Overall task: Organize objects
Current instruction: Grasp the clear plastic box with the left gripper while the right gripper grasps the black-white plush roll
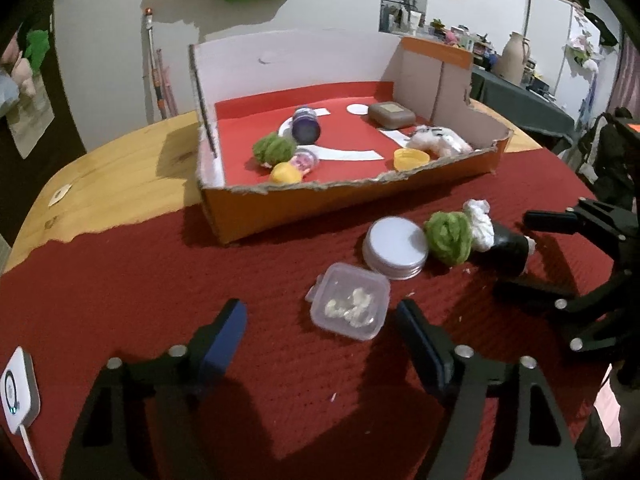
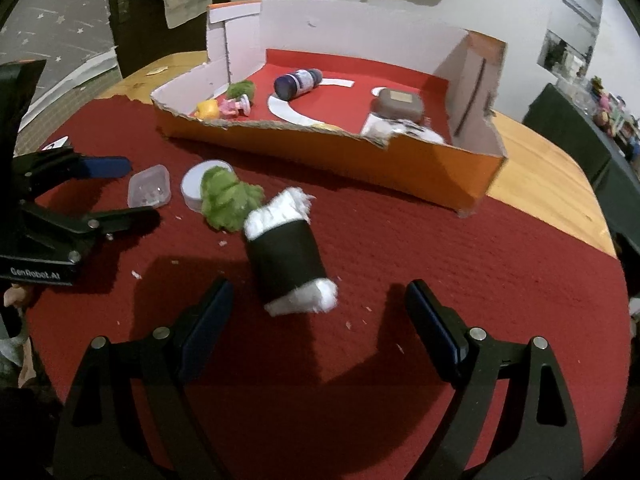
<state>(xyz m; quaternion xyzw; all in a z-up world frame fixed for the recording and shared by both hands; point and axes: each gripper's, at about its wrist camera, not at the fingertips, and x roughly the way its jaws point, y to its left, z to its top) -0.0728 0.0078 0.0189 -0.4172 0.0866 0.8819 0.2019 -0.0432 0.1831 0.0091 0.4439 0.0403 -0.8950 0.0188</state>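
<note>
A clear plastic box [image 1: 350, 306] [image 2: 150, 186] with white bits inside lies on the red cloth, between and just ahead of my left gripper's [image 1: 320, 332] [image 2: 136, 190] fingertips. That gripper is open and its pads stay off the box. A black roll with white fluffy ends [image 2: 286, 256] [image 1: 506, 250] lies tilted on the cloth. Its near end reaches between the fingers of my right gripper [image 2: 320, 300] [image 1: 520, 254], which is open and not touching it. A green yarn ball [image 1: 448, 236] [image 2: 228, 198] and a round silver tin [image 1: 396, 248] [image 2: 196, 184] sit between the box and the roll.
A torn orange cardboard tray [image 1: 320, 190] [image 2: 320, 148] lined in red stands behind. It holds a purple bottle [image 1: 306, 126], a green ball, a yellow lid, a brown case [image 1: 392, 114] and a white plush. A white device with a cable [image 1: 18, 392] lies near left.
</note>
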